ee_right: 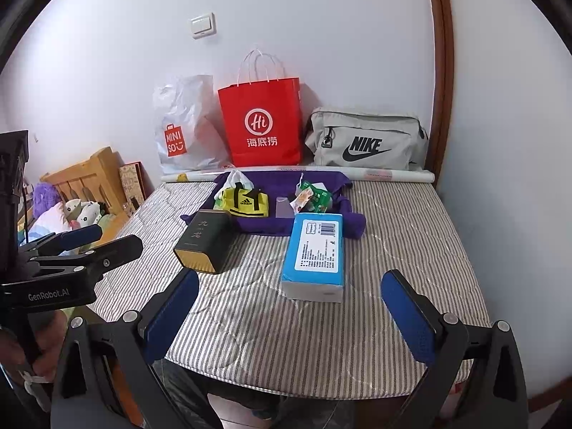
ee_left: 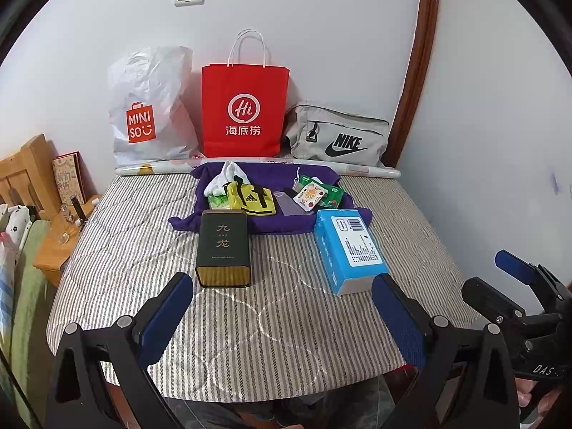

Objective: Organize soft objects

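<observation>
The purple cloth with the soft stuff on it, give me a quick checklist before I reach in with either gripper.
1. Left gripper open and empty: ok.
2. Right gripper open and empty: ok.
3. Soft items in sight on the purple cloth: ok; the yellow adidas fabric bag and white sock lie on it.
4. Straight path to the cloth: not ok; the dark green rectangular tin and the blue cardboard box lie in front, on the striped mattress.
5. Destination open: cannot tell; the red paper bag, white plastic Miniso bag and grey Nike pouch show no openings from here.
</observation>
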### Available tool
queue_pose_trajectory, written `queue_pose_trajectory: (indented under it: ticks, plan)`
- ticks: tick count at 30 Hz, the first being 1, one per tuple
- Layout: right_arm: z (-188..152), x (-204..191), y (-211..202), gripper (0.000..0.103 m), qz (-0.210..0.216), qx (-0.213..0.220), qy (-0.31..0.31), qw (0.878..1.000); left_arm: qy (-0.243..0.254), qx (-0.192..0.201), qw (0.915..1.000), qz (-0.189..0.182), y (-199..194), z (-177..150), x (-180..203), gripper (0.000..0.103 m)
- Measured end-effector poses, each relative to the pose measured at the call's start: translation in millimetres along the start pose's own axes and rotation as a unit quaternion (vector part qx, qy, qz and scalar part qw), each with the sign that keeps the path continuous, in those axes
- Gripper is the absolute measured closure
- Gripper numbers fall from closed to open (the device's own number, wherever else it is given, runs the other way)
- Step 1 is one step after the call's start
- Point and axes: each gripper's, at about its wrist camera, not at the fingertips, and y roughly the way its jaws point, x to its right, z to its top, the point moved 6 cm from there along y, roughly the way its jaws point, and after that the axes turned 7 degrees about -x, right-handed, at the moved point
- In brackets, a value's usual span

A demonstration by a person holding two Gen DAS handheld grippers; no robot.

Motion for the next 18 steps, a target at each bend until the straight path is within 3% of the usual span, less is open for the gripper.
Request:
queue_pose_trajectory:
  ticks: [18]
  plan:
    - [-1.0, -0.3, -2.0, 0.002, -0.001, 0.001, 0.000, 1.000, 0.000, 0.002, 1.0000, 0.001, -2.3, -1.0, -2.0, 0.002]
